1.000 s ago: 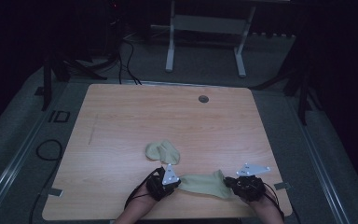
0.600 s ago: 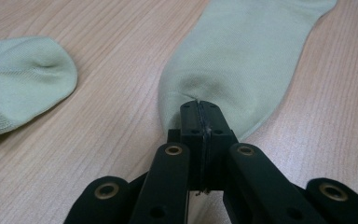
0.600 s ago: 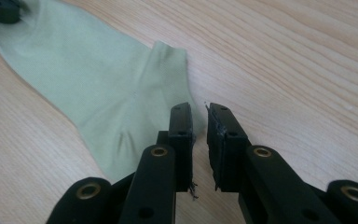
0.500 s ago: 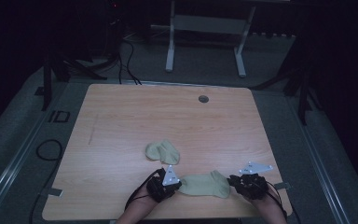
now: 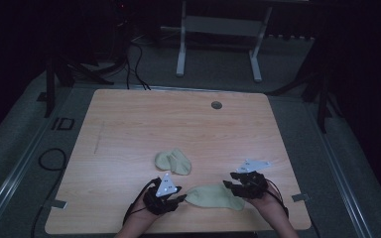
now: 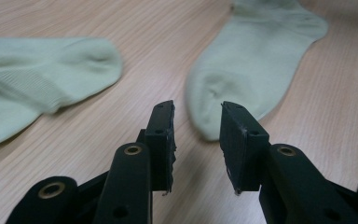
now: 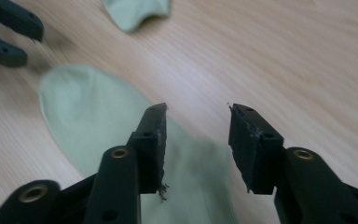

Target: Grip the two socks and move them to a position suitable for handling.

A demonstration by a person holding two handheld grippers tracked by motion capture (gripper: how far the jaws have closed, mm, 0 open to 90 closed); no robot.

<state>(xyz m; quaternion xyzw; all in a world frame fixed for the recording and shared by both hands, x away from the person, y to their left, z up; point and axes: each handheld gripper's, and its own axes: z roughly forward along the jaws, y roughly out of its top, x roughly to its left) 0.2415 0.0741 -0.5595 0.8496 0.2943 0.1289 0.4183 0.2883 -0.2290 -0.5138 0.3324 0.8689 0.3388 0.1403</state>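
1. I see no container on the bench (image 5: 129, 124); it carries two pale green socks lying loose on the bare wood.
2. The flat sock (image 5: 213, 197) lies near the front edge, stretched left to right between my two hands. Its rounded end points left, toward the left tongs (image 5: 180, 198).
3. The folded sock (image 5: 173, 161) sits a little farther back and to the left, apart from the flat one. It is bunched into a two-lobed lump.
4. In the left gripper view the left tongs (image 6: 196, 140) stand narrowly apart with nothing between them. The flat sock's (image 6: 251, 65) rounded end lies just beyond the pads, and the folded sock (image 6: 46, 74) shows a ribbed cuff at the left.
5. In the right gripper view the right tongs (image 7: 196, 140) are spread wider and hold nothing. They hover over the flat sock's (image 7: 93, 116) right end, the left pad above cloth, the right pad above bare wood.
6. The right tongs (image 5: 229, 186) in the high view sit at the flat sock's right end.
7. The bench top is light wood-grain laminate, rectangular with rounded corners, and has a small round grey grommet (image 5: 216, 105) near its far edge.
8. The socks are soft knit, matte; the pads are black and blocky, with frayed edges.
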